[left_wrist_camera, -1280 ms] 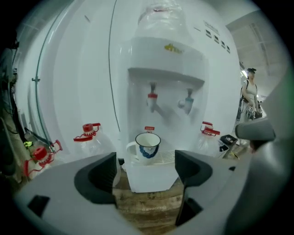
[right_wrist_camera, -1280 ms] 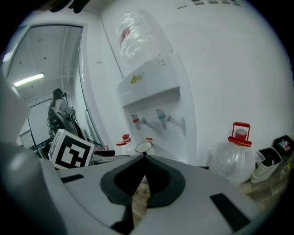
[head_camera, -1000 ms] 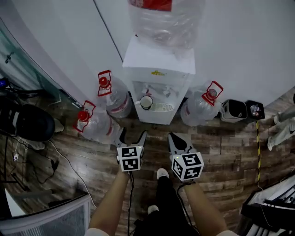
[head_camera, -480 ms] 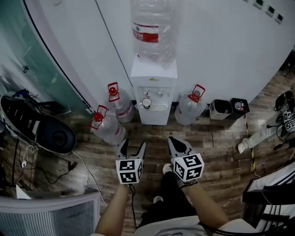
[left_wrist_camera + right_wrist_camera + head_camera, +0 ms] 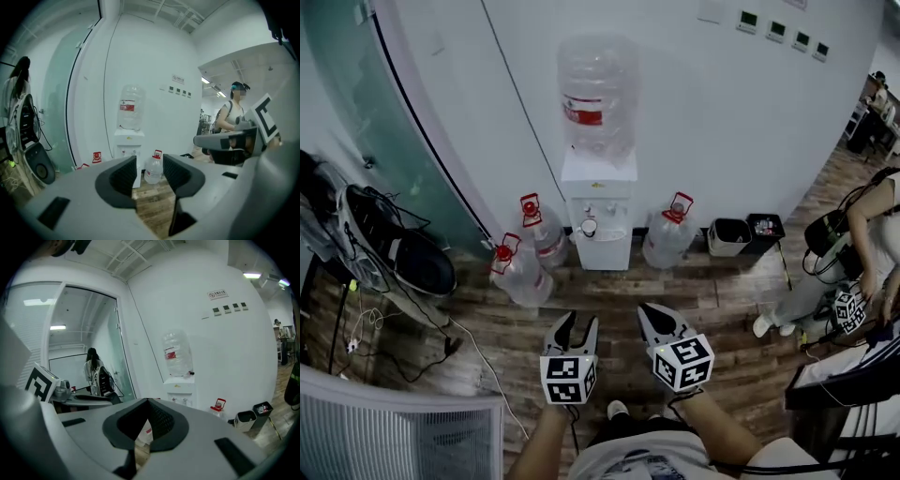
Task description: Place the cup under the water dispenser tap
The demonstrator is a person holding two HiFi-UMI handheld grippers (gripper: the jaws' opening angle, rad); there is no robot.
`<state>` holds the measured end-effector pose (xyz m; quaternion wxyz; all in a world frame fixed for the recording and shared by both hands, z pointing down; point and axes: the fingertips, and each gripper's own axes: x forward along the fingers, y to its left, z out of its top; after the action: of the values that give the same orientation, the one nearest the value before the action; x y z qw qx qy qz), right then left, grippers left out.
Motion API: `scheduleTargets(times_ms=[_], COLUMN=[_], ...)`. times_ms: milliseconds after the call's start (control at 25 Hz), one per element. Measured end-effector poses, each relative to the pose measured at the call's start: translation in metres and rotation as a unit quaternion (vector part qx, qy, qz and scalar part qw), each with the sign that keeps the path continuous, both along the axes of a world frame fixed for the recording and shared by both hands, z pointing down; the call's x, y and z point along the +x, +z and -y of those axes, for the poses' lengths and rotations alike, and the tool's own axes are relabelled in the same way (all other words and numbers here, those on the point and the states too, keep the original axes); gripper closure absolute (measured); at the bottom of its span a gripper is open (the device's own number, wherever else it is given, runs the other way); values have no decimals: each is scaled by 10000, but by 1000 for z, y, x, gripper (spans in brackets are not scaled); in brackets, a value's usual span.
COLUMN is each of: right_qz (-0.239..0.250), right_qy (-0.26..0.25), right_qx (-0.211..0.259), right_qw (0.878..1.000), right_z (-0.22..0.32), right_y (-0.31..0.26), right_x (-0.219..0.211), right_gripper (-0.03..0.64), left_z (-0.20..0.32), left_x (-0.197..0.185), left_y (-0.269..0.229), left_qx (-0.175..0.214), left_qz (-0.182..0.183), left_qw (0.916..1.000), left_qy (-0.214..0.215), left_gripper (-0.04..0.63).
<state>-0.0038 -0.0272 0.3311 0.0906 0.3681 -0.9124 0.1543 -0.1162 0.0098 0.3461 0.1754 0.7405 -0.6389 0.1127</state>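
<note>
Furthest left, the left gripper [image 5: 575,330] is held over the wooden floor [image 5: 722,309], well short of the wall. Its jaws are half apart and closing, with nothing between them; its own view shows only floorboards and a spare water jug [image 5: 153,169] through the gap. The right gripper [image 5: 659,322] is level with it. Its jaw tips meet and it holds nothing.

Against the wall stands the water dispenser [image 5: 600,202]. Two spare jugs are on the floor at its left side and one at its right, with two small bins [image 5: 729,236] further right.

The cup [image 5: 590,228] sits in the dispenser's recess, toward the left edge of the tray and just below the taps. It is upright, as far as such a small shape allows. I cannot tell which tap it is under.

By this layout the placing looks done: the cup is on the tray, both grippers are empty and well apart from it. Nothing seems left except, perhaps, checking that the cup lines up with a spout.
</note>
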Motion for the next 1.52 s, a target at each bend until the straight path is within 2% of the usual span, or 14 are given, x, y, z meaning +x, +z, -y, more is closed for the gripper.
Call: scheduleTargets(times_ms=[280,720,880,1160,1320,1520], right_qz=[48,276,360,396,403,383], right_qy=[-121,-358,-366,-443,-428,-402], right_qx=[30,136,177,262,294,332], right_qw=[9999,9989,9985,9979,9978,9979], right_z=[-51,-138,-167,-204,-214,-217], right_y=[-14,-39,-45,-45,-49,-49], right_x=[36,91,107,127,136,141], right_gripper=[597,597,597,597,597,597], left_z=[-49,-139,-171,-210,-219,-221], left_x=[28,94,113,134,141,143], left_y=[-24,-44,-43,-39,-41,-38], left_qx=[66,169,170,180,212,204], left_qz=[203,324,300,380,530,488], left_qw=[9998,9991,9992,9986,9978,9980], left_qy=[-21,-206,-208,-335,-324,-357], left_gripper=[456,505,543,545,545,545])
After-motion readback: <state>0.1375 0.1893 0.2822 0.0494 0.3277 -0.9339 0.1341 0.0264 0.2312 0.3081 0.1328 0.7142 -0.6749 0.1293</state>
